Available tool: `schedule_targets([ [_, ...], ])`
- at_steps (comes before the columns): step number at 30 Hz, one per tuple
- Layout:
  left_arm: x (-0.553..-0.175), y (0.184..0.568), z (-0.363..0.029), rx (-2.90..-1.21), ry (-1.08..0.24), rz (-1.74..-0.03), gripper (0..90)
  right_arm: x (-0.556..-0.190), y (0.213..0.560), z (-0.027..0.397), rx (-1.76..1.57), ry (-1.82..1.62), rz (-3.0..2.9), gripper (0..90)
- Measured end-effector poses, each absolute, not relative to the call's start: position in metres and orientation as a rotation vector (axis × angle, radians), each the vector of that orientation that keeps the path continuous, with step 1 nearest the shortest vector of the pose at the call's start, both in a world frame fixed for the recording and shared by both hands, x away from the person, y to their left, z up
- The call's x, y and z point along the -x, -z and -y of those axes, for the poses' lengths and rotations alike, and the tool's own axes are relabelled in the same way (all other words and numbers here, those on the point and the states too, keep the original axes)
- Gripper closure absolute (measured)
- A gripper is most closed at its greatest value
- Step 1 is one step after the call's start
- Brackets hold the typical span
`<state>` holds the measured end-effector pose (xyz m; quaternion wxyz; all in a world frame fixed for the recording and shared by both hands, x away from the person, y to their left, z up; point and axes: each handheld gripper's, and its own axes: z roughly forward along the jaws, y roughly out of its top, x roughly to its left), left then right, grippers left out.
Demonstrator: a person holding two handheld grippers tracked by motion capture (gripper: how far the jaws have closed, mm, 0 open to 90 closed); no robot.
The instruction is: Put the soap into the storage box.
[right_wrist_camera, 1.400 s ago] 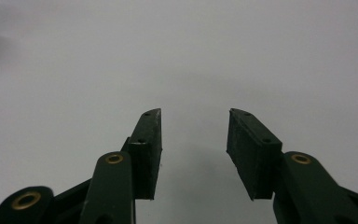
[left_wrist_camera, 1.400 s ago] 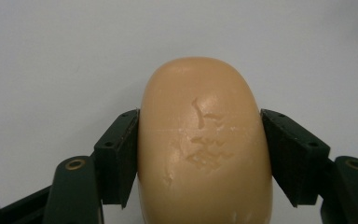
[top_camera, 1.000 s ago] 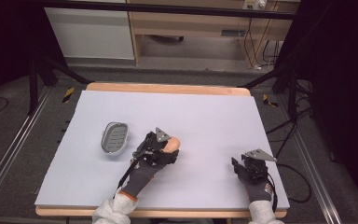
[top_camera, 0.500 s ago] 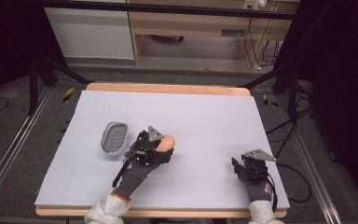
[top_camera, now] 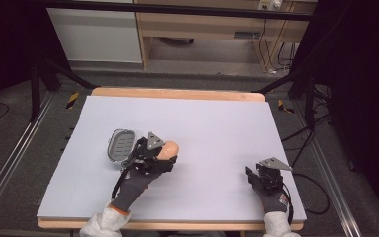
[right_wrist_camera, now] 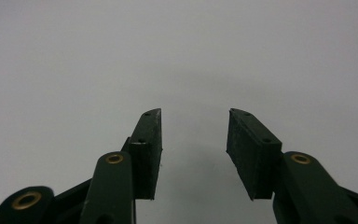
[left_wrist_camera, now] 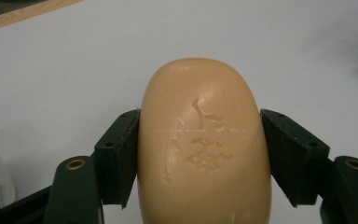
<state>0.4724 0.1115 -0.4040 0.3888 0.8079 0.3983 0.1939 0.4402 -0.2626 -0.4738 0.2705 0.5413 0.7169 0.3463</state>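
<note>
Beside the soap dish (top_camera: 121, 145), left gripper (top_camera: 164, 154) level, clamped on soap (left_wrist_camera: 204, 144).

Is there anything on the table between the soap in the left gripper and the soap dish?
Nothing visible. The soap is held in the left gripper, and the soap dish lies close beside it with no object between.

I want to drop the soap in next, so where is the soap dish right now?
In the high view the soap dish sits on the left half of the table, just left of the left hand-held gripper, which grips the soap bar.
</note>
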Motion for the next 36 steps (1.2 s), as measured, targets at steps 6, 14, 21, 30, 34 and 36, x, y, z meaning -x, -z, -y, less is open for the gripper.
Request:
schedule_targets([
  [6,-0.472,0.398,-0.127,-2.043,-0.510,-1.028,31.8,-0.440,0.474,0.263,-1.459,-0.933,-1.931,55.2],
  [14,-0.473,0.395,-0.139,-2.026,-0.522,-1.043,31.8,-0.440,0.474,0.262,-1.457,-0.934,-1.931,55.2],
  [21,-0.472,0.393,-0.152,-2.003,-0.534,-1.064,31.8,-0.440,0.474,0.262,-1.457,-0.930,-1.925,55.2],
  [30,-0.470,0.389,-0.170,-1.971,-0.551,-1.094,31.8,-0.441,0.474,0.262,-1.454,-0.926,-1.928,55.4],
  [34,-0.470,0.388,-0.176,-1.964,-0.556,-1.105,31.8,-0.441,0.474,0.262,-1.454,-0.925,-1.927,55.4],
  [36,-0.470,0.387,-0.180,-1.960,-0.561,-1.113,31.8,-0.441,0.474,0.262,-1.453,-0.925,-1.928,55.4],
])
